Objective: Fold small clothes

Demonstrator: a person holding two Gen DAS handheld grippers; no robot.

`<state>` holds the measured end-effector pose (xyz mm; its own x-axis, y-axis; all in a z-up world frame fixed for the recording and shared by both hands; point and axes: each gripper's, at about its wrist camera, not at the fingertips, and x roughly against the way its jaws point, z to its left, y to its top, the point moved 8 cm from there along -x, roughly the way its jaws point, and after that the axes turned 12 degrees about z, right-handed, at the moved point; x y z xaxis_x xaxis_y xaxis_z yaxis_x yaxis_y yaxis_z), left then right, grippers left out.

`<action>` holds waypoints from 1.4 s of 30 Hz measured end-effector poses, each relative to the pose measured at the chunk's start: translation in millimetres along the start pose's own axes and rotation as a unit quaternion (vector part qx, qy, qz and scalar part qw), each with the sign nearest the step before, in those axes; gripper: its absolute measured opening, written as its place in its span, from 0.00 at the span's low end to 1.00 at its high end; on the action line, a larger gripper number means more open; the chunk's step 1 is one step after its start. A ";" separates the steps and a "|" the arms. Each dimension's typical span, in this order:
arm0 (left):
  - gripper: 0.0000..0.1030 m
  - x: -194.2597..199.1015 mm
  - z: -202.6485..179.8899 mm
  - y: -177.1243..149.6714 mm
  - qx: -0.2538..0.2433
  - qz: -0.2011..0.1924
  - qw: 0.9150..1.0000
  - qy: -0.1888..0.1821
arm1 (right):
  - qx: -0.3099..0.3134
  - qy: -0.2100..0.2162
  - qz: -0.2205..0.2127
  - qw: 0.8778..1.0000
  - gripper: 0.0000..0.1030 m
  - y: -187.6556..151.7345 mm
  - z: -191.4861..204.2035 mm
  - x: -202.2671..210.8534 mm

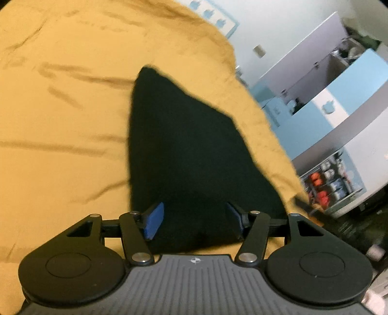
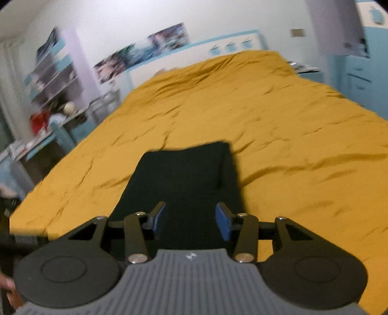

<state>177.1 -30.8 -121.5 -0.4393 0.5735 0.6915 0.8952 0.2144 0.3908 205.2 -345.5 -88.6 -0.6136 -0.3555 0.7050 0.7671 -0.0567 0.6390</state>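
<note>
While flat: one black garment, one bedspread.

garment: black, perhaps faintly ribbed; blur hides the weave
bedspread: mustard yellow, plain
claw pads: blue
claw arms: black
claw body: grey, ridged
walls: white, light blue trim

left tongs open | above black garment | mustard bedspread

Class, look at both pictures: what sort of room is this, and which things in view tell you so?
Most likely a bedroom: a wide bed with a mustard bedspread, a headboard against the wall, and cluttered shelves beside it.
</note>
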 end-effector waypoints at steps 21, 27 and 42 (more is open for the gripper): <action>0.69 -26.0 5.8 -9.1 -0.029 0.037 0.999 -0.020 | -0.069 0.101 0.017 0.992 0.65 10.4 -16.5 -25.6; 0.69 -39.5 12.8 -19.0 -0.023 0.048 0.998 -0.018 | -0.017 0.041 -0.004 0.999 0.66 122.6 -48.2 -105.3; 0.69 -46.1 21.0 -12.4 0.000 0.066 0.997 -0.043 | -0.075 0.010 0.073 0.994 0.07 169.2 -83.4 -246.2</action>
<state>187.8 -43.3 -170.9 -0.3099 0.6619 0.6825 0.9445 0.1322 0.3007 501.8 -345.3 -179.7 -0.4917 -0.3883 0.7794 0.8675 -0.1413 0.4770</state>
